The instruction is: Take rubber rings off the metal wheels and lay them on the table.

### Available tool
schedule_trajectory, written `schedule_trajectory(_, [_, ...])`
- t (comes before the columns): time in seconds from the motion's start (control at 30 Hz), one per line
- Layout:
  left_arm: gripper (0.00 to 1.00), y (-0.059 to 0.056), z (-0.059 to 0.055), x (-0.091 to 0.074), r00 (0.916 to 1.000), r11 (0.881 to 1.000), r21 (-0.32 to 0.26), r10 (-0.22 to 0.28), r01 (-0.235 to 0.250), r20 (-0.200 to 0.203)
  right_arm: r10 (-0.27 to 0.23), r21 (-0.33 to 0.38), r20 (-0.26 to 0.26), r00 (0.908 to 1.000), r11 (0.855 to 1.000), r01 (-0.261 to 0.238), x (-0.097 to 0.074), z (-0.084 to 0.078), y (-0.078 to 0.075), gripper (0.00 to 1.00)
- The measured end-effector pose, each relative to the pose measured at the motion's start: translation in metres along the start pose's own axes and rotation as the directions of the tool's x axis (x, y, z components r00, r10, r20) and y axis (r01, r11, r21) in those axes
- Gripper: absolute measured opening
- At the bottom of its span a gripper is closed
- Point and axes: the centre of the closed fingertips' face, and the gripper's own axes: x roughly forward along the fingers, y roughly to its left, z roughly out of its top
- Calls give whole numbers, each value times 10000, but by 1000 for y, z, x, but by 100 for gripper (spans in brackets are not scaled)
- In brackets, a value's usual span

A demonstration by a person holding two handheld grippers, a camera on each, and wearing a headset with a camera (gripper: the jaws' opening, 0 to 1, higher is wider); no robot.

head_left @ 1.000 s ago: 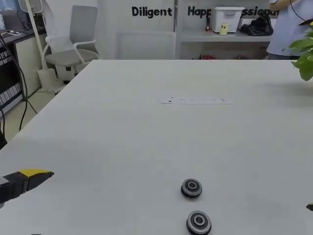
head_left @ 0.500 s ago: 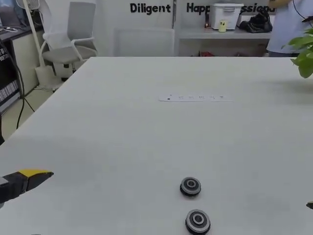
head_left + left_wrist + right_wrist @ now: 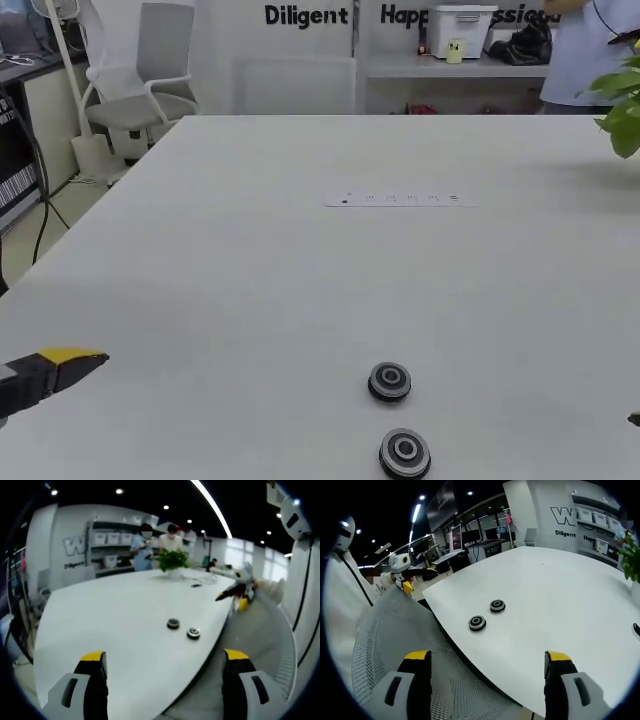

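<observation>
Two metal wheels with black rubber rings lie flat on the white table: the farther wheel [image 3: 390, 382] and the nearer wheel [image 3: 405, 452], close together near the front edge. In the left gripper view they are the wheel [image 3: 173, 624] and the wheel [image 3: 193, 633]; in the right gripper view, the wheel [image 3: 497, 605] and the wheel [image 3: 477, 623]. My left gripper [image 3: 165, 667] is open and empty, well short of the wheels; one yellow-tipped finger [image 3: 62, 362] enters the head view at the left edge. My right gripper [image 3: 487, 667] is open and empty, off the table's near edge.
A white power strip [image 3: 400, 200] lies mid-table. A potted plant [image 3: 622, 110] stands at the right edge. An office chair [image 3: 140, 85] and shelves sit behind the table, with a person [image 3: 585, 50] at the back right. Bare table [image 3: 250, 280] surrounds the wheels.
The head camera has shifted slightly; the wheels and both grippers have not visibly moved.
</observation>
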Motion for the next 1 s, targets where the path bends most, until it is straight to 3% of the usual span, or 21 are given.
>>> schedule_trajectory(0.5, [97, 0, 4, 1, 10000, 9999, 105, -40, 40, -9, 115, -256, 218, 9997, 9996, -109, -3, 15, 2, 90])
schedule_trajectory(1.0, [96, 1, 15, 6, 9997, 9991, 353, -240, 236, 110, 191, -487, 425, 9989, 9987, -171, -1, 30, 0, 89])
